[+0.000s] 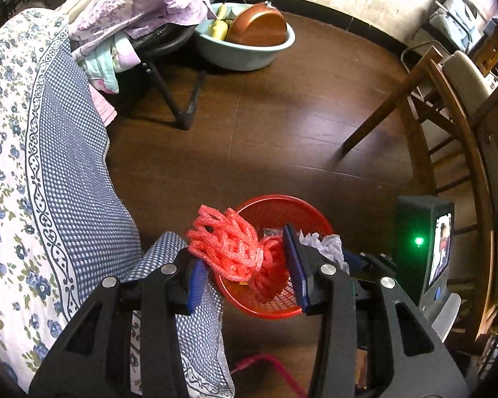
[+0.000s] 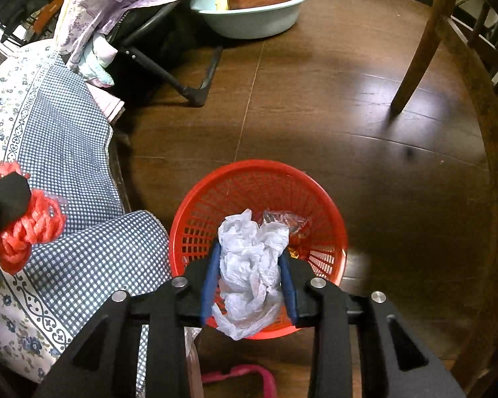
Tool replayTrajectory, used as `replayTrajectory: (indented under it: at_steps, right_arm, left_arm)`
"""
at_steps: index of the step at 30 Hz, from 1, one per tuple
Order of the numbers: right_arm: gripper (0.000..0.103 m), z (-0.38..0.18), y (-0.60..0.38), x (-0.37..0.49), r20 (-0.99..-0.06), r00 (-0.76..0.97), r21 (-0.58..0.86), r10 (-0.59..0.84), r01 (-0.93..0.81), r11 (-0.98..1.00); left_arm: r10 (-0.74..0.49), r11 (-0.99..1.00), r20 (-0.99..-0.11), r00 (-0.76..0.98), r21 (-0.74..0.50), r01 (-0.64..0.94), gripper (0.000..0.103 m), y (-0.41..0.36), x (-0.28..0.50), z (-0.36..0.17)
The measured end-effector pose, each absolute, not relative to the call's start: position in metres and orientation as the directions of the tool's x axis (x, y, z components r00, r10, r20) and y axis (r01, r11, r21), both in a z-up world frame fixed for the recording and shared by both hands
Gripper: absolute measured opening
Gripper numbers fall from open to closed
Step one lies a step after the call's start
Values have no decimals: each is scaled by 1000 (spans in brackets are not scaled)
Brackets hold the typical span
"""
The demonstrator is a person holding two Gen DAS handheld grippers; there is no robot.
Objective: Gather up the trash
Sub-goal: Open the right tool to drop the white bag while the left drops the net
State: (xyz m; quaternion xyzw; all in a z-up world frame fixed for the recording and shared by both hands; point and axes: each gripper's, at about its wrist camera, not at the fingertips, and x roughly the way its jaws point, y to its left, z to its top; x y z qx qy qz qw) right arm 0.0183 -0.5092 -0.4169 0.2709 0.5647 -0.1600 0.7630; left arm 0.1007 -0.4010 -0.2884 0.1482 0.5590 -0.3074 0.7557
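A red mesh basket (image 1: 275,200) (image 2: 258,167) stands on the dark wood floor beside the bed. My left gripper (image 1: 242,245) is shut on a bundle of red foam netting (image 1: 229,245) and holds it over the basket's left rim. In the right wrist view the netting (image 2: 33,229) hangs at the far left under a black finger (image 2: 3,195). My right gripper (image 2: 249,250) hangs over the basket, its blue pads against both sides of a crumpled white plastic bag (image 2: 252,265) (image 1: 321,242). A clear wrapper (image 2: 283,219) lies inside the basket.
A blue-and-white patterned bedspread (image 1: 49,165) hangs at the left, touching the basket. Behind stand a folding chair with clothes (image 1: 139,20) and a pale blue basin (image 1: 245,53) holding a brown pan. Wooden chair legs (image 1: 381,116) are at the right; a pink strap (image 2: 242,373) lies near.
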Motion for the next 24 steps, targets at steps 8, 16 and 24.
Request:
replayTrajectory:
  at_steps: [8, 16, 24]
  right_arm:
    - [59, -417, -509, 18, -953, 299, 209, 41, 553, 807]
    - [61, -414, -505, 5, -963, 264, 193, 51, 543, 818]
    - [63, -414, -501, -31, -978, 202, 160, 61, 524, 837]
  left_arm:
    - [-310, 765, -934, 177, -134, 630, 43, -403, 99, -289]
    - [-320, 753, -934, 155, -151, 641, 43, -404, 98, -290]
    - [-308, 726, -949, 69, -188, 661, 43, -421, 87, -308]
